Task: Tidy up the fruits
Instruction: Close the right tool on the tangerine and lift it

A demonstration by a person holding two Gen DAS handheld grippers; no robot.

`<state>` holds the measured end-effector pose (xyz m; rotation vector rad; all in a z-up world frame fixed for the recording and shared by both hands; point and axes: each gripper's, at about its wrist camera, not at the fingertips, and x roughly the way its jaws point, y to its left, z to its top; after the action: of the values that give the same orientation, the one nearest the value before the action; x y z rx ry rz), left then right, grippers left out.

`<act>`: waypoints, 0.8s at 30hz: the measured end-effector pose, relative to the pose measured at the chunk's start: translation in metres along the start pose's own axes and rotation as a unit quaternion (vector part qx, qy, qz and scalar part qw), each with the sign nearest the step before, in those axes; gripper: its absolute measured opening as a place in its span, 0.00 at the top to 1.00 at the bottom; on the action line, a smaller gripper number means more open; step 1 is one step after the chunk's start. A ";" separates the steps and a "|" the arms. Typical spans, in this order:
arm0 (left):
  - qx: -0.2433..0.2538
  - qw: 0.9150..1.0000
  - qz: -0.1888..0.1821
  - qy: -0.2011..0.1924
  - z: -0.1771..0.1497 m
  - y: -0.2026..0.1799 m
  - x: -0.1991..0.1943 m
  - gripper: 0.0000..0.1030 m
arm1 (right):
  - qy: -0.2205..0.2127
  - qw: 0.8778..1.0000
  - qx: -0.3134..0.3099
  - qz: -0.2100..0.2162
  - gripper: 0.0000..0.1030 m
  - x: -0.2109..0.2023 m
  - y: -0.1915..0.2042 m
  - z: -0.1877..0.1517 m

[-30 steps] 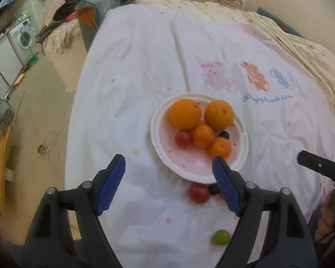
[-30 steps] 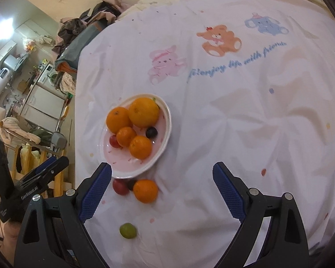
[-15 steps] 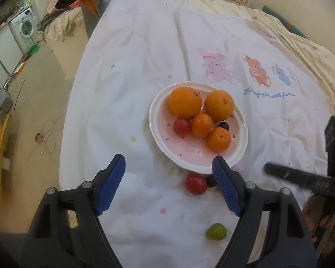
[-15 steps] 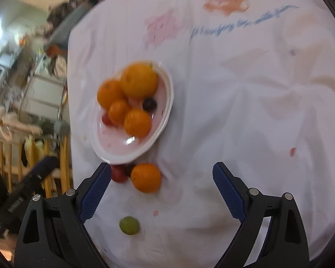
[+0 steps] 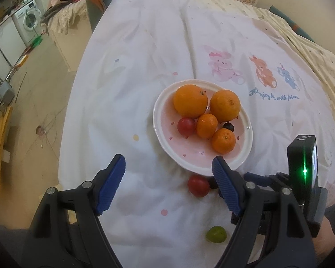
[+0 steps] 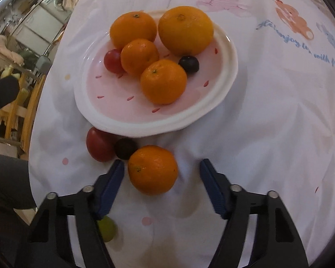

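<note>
Right gripper (image 6: 162,167): jaws spread, now lowered much closer than a second ago so they straddle the loose mandarin (image 6: 152,169) on the cloth (image 6: 268,122), left pad just beside its skin, contact uncertain in the slight blur. Left gripper (image 5: 168,174): jaws spread wide, empty, holding above the cloth short of the plate (image 5: 245,138), little changed. Plate: two oranges, two mandarins, a tomato, a dark grape, as before; off it, tomato (image 6: 99,145) and grape (image 6: 125,148) at the near rim, green grape (image 5: 216,234) nearer the camera.
</note>
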<state>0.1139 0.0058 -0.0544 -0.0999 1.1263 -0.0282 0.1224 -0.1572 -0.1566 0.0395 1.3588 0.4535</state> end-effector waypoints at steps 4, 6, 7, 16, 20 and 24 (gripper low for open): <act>0.003 1.000 0.003 -0.002 -0.001 0.000 0.000 0.25 | -0.002 1.000 0.001 0.020 0.56 -0.006 0.000 -0.001; 0.004 1.000 0.006 -0.001 -0.001 -0.001 0.002 0.25 | -0.002 1.000 0.000 0.022 0.56 -0.007 -0.001 -0.002; 0.004 1.000 0.007 -0.001 -0.001 -0.002 0.003 0.25 | -0.004 1.000 0.001 0.024 0.57 -0.008 -0.001 -0.004; 0.004 1.000 0.022 0.003 -0.003 0.001 0.009 0.25 | -0.028 0.999 0.015 0.042 0.57 -0.028 -0.013 -0.014; 0.002 1.000 0.023 0.004 -0.005 0.003 0.011 0.25 | -0.047 0.997 0.035 0.054 0.57 -0.040 -0.022 -0.018; 0.002 1.000 0.031 0.005 -0.006 0.005 0.013 0.25 | -0.069 0.994 0.051 0.066 0.57 -0.055 -0.030 -0.019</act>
<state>0.1138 0.0095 -0.0697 -0.0618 1.1396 0.0235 0.1054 -0.2072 -0.1181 0.2422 1.2464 0.4843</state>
